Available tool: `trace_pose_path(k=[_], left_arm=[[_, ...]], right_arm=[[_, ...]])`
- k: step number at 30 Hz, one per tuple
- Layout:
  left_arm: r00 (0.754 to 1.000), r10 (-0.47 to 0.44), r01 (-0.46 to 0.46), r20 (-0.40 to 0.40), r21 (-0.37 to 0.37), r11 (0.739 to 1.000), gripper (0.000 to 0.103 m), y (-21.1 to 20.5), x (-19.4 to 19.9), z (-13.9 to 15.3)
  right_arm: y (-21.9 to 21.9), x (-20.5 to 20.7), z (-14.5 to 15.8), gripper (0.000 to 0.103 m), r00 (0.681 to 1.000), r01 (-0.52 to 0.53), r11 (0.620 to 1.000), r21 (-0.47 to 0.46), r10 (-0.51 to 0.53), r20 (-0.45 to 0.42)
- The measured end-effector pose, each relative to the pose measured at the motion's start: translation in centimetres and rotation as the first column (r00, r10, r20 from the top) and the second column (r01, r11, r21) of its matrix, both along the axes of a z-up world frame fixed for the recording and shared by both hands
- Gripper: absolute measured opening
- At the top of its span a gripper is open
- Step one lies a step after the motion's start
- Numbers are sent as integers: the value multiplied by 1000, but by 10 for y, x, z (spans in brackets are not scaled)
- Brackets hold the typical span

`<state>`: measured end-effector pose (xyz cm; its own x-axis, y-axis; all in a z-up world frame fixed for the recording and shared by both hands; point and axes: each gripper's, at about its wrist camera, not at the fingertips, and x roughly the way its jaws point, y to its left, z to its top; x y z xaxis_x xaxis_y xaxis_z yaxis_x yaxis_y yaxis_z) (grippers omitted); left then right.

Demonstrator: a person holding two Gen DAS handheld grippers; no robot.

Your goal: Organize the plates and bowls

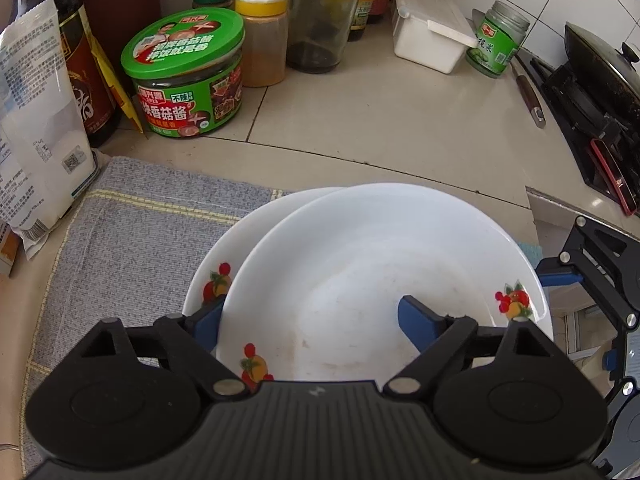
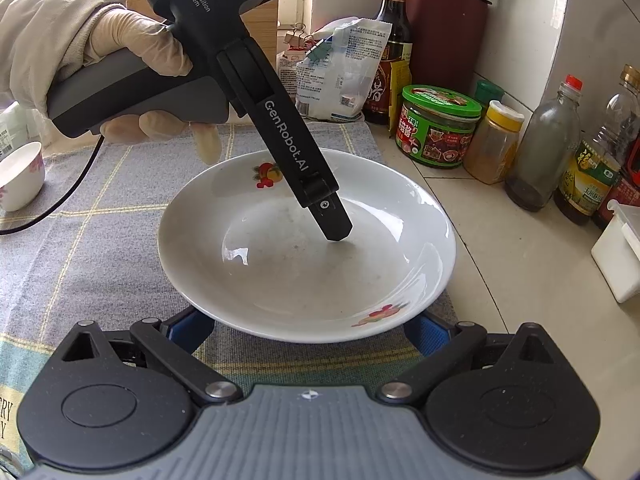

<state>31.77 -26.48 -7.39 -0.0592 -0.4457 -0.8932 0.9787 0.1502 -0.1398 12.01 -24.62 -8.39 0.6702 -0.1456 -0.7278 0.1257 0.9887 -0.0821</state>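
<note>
Logging the stack: two white fruit-print plates lie on the grey checked cloth (image 1: 132,232), at the cloth's edge nearest the bare counter (image 1: 360,120). The top plate (image 1: 360,272) sits off-centre on the lower plate (image 1: 224,248), shifted toward the stove side, so a crescent of the lower one shows.

Left gripper (image 1: 312,312): jaws part-open and straddling the top plate's near rim. One blue finger stands outside that rim, over the exposed crescent. The other is inside the well, tip at or just above the surface; the right wrist view cannot settle contact. No pad presses the rim, so nothing is gripped.

Right gripper (image 2: 310,330): jaws spread wide at the opposite rim, one finger to each side and low, tips hidden under the plate's overhang. Nothing is held, as far as can be seen.

Key relation: the rim runs between the left fingers, so the left hand is the better placed.

Orientation: both plates are upright, wells up and near level. Being round, they have no long axis; only the offset toward the stove side gives a direction.

Judgement: centring the top plate means shifting it back toward the crescent.
</note>
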Motion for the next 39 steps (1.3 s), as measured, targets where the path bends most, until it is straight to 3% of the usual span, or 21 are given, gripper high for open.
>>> trace_pose_path(k=[22, 39], left_arm=[[999, 10, -10, 39, -3, 1000, 89, 2, -1, 5], [996, 49, -44, 76, -62, 997, 93, 15, 2, 14]], right_arm=[[2, -6, 4, 102, 1000, -6, 1000, -7, 6, 22], [5, -7, 4, 103, 1000, -9, 1000, -19, 10, 15]])
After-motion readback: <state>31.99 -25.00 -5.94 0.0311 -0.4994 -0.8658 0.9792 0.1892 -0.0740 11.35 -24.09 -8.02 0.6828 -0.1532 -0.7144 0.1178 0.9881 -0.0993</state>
